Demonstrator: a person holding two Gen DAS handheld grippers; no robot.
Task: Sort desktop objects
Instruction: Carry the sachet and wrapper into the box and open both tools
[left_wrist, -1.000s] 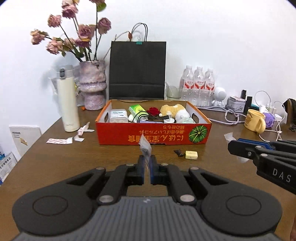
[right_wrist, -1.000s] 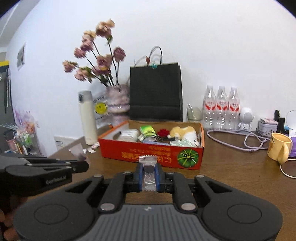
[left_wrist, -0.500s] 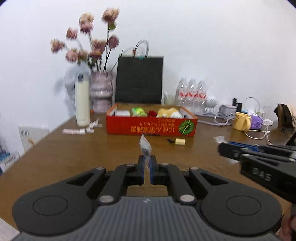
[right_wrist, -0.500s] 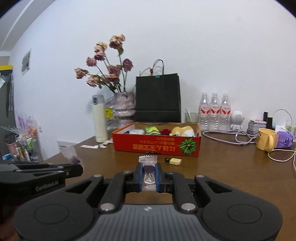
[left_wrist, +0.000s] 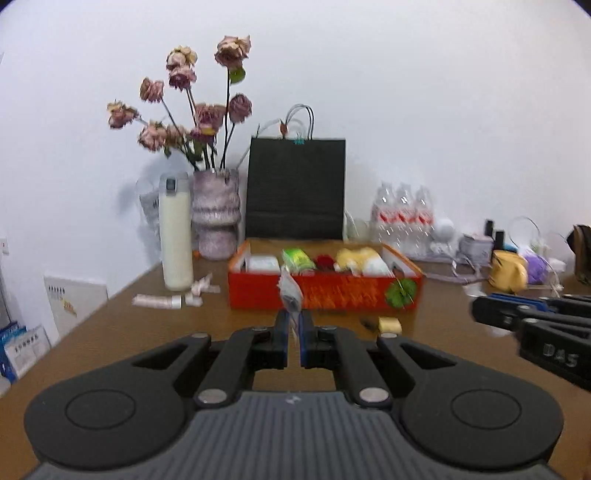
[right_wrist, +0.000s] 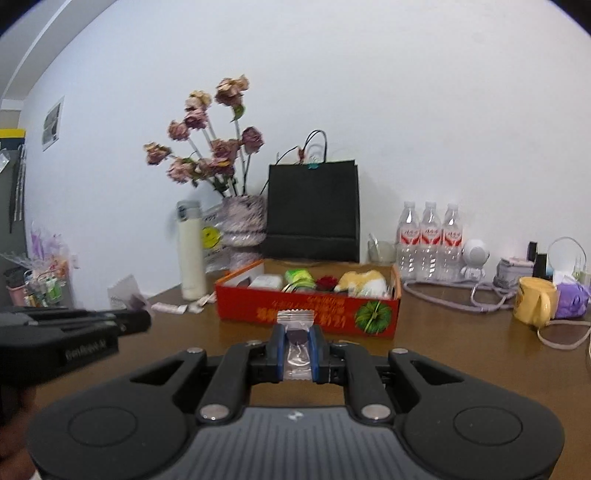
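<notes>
My left gripper (left_wrist: 293, 325) is shut on a small clear snack packet (left_wrist: 289, 291) that stands edge-on above the fingers. My right gripper (right_wrist: 297, 341) is shut on a flat clear packet (right_wrist: 295, 328) with a dark sweet inside. Both are held above the brown table, in front of the red cardboard box (left_wrist: 325, 291) that holds several items; the box also shows in the right wrist view (right_wrist: 306, 310). The right gripper shows at the right of the left wrist view (left_wrist: 535, 328), the left gripper at the left of the right wrist view (right_wrist: 74, 332).
A small yellow block (left_wrist: 389, 325) lies before the box. A white flask (left_wrist: 176, 236), flower vase (left_wrist: 216, 218) and wrapped packets (left_wrist: 157, 301) stand left of it. A black bag (left_wrist: 295, 188), water bottles (right_wrist: 428, 236), yellow mug (right_wrist: 535, 301) and cables (right_wrist: 461, 295) lie behind and right.
Both grippers pulled back from the box and rose over the first half second, each keeping its packet. Since then the box has grown larger and shifted right in both views.
</notes>
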